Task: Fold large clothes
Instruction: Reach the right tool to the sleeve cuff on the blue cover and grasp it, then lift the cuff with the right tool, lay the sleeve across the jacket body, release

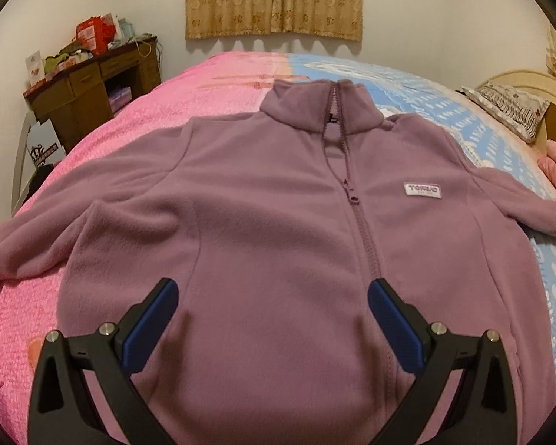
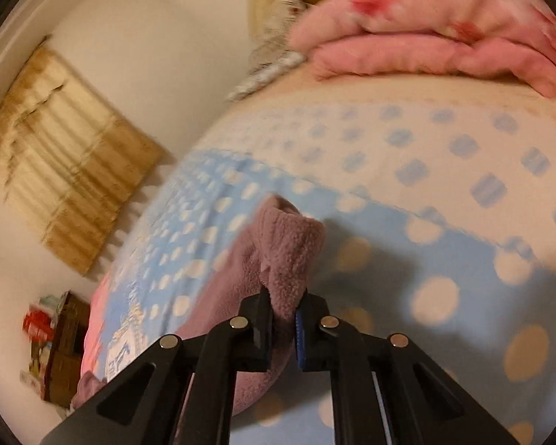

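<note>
On the bed's pink and blue dotted bedspread, a mauve zip-front fleece jacket is laid front up with its sleeves spread, presumably so that it can be folded flat. The right gripper is clamped on the cuff of the jacket's sleeve, likely to carry it inward, while the left gripper is held with its jaws wide apart over the lower front, nothing between them. A white chest patch seems to read "TORRID", though this cannot be made out with certainty.

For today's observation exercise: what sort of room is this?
Most likely a home bedroom: a bed with patterned covers, a pillow by its headboard, and a cluttered wooden desk against the wall.
</note>
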Action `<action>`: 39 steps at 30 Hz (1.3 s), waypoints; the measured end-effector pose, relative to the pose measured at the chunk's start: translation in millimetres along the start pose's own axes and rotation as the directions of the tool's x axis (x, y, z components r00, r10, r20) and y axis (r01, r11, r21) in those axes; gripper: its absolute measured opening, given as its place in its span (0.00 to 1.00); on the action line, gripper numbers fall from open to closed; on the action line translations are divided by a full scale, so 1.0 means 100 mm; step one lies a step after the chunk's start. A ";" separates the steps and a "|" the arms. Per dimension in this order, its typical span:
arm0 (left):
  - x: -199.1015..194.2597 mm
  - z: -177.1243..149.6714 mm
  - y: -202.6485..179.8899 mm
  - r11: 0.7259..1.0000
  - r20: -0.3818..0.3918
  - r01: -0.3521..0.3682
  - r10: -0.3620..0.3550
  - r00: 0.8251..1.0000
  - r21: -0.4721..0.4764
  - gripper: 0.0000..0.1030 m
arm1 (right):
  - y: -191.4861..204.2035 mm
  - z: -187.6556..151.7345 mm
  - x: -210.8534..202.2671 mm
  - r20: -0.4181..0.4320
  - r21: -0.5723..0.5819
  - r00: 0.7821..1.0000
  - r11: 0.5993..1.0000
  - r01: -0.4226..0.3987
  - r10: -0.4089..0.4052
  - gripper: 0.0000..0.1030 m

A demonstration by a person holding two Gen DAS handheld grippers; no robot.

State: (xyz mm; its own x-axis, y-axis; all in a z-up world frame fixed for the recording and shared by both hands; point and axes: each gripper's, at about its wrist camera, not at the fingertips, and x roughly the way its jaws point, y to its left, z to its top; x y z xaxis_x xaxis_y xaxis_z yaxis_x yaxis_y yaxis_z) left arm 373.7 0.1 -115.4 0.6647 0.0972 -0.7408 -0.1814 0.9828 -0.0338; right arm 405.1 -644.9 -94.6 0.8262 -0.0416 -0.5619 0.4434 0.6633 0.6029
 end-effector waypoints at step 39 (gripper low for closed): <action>-0.32 -0.30 0.85 0.987 0.076 0.103 -0.094 0.993 -0.127 1.00 | 4.31 -2.64 -1.01 -0.188 -0.706 0.922 0.606 -0.366 0.338 0.08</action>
State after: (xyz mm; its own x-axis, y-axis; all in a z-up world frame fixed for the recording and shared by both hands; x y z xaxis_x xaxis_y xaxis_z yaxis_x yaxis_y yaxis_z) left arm 315.6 75.8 -114.8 0.7321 0.0158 -0.6811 -0.2021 0.9598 -0.1950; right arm 420.9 -157.2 72.8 0.8464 0.3266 -0.4206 -0.2797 0.9448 0.1708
